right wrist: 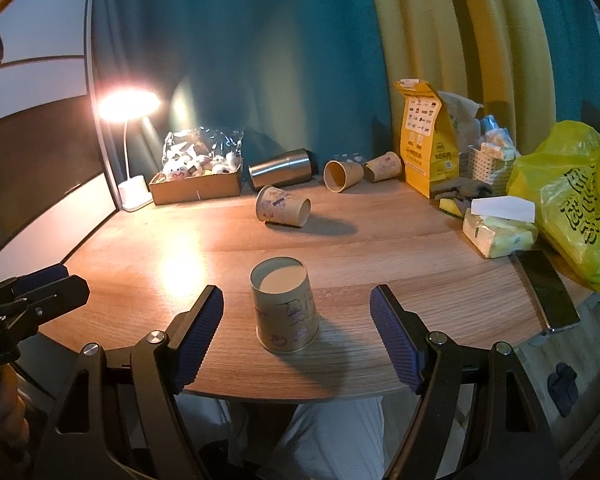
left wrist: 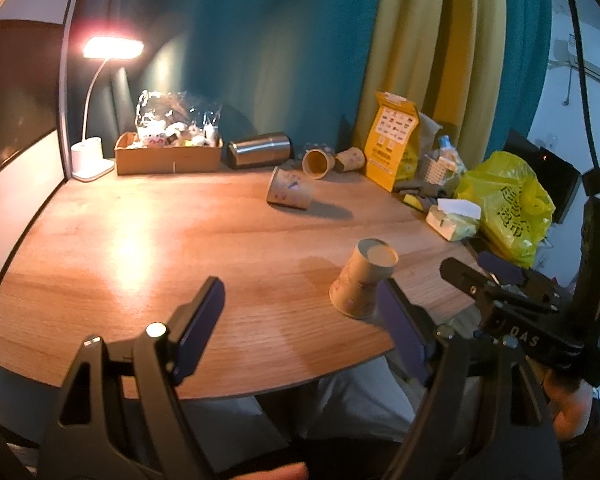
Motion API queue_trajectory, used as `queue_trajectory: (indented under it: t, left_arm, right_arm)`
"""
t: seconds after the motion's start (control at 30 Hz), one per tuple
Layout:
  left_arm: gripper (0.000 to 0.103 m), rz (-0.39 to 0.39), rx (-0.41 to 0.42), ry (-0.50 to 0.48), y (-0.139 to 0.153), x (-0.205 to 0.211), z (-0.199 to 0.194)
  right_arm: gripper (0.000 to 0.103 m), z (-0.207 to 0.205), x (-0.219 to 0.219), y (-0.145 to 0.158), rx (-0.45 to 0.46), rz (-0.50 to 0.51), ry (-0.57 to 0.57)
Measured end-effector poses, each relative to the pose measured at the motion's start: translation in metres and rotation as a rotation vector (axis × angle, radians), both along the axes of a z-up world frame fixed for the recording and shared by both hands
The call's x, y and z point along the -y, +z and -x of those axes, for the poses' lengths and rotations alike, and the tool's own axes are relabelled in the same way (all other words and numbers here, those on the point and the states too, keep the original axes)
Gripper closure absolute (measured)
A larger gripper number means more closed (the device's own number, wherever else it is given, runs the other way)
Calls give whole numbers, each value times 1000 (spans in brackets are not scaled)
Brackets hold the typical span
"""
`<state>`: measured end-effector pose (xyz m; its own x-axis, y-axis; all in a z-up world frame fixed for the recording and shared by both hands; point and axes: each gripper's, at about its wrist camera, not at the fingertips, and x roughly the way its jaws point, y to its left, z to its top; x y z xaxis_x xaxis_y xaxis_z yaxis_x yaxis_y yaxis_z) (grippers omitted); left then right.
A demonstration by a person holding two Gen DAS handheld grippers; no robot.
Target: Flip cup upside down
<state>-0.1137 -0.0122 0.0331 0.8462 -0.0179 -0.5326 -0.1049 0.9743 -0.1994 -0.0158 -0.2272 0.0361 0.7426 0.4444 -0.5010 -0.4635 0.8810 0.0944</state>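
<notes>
The paper cup (right wrist: 285, 311) stood upside down near the table's (right wrist: 400, 248) front edge, base up, mouth flat on the wood. The right gripper (right wrist: 296, 334) was spread wide with nothing held, its blue pads at about 9 and 3 o'clock of the cup and clear of it. The left gripper (left wrist: 300, 322) was likewise wide open and empty, the cup (left wrist: 363, 278) lying at roughly 1 o'clock from it, just beside its right pad (left wrist: 400, 324).

At 12 o'clock a second cup (right wrist: 283, 211) lay on its side, two more cups (right wrist: 342, 176) toppled behind it beside a steel tumbler (right wrist: 280, 169). A cardboard box (right wrist: 196, 188) at 11 o'clock held wrapped snacks, next to a lit desk lamp (right wrist: 130, 106). Toward 2 o'clock sat a yellow paper bag (right wrist: 422, 148), a white basket (right wrist: 488, 168) of packets, a tissue pack (right wrist: 496, 228), a yellow plastic bag (right wrist: 572, 196) and a phone (right wrist: 548, 288).
</notes>
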Motion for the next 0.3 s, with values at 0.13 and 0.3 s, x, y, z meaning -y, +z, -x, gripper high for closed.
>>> queue_trajectory:
  t: [0.13, 0.3]
  left_arm:
    - [23, 2, 4, -7, -3, -3, -1]
    - [23, 6, -23, 0, -7, -7, -10]
  right_arm:
    - [24, -4, -4, -3, -9, 5, 8]
    - [24, -13, -13, -7, -29, 13, 20]
